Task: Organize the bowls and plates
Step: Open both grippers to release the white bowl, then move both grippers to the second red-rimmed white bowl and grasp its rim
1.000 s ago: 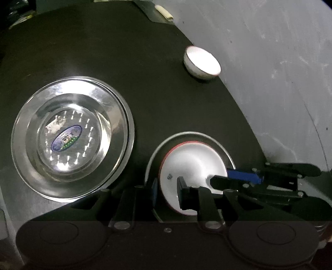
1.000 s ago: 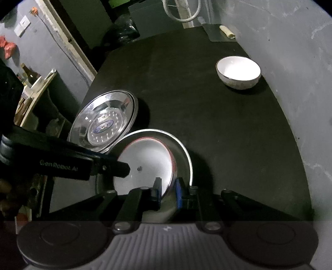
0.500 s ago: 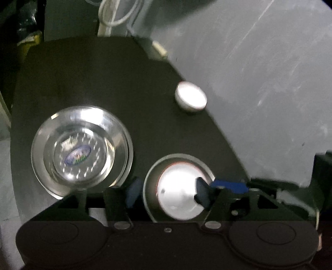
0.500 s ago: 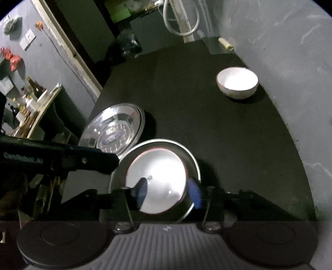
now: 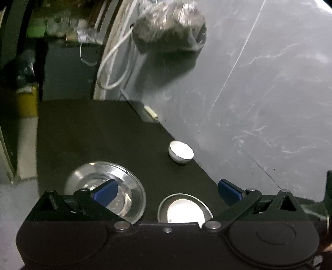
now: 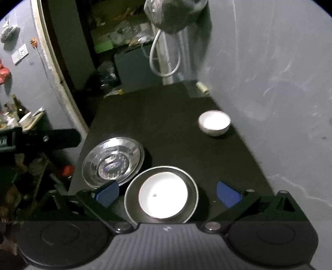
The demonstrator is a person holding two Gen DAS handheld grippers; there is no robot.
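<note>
A white bowl (image 6: 163, 195) sits inside a steel bowl (image 6: 192, 193) on the black table, also in the left wrist view (image 5: 184, 211). A shiny steel plate (image 6: 113, 158) with a blue sticker lies to its left, also in the left wrist view (image 5: 128, 187). A second white bowl (image 6: 214, 123) stands alone near the wall, also in the left wrist view (image 5: 181, 152). My right gripper (image 6: 167, 195) is open and empty, raised above the nested bowls. My left gripper (image 5: 167, 191) is open and empty, raised above the table.
A grey wall (image 6: 269, 83) runs along the table's right side. A small cream roll (image 6: 203, 87) lies at the far corner. A white hose (image 6: 164, 62) and a plastic bag (image 6: 174, 14) hang beyond the table. The left gripper's body (image 6: 41, 139) reaches in from the left.
Both grippers have let go of the white bowl, opened wide and pulled up and back. The white bowl now rests in the steel bowl.
</note>
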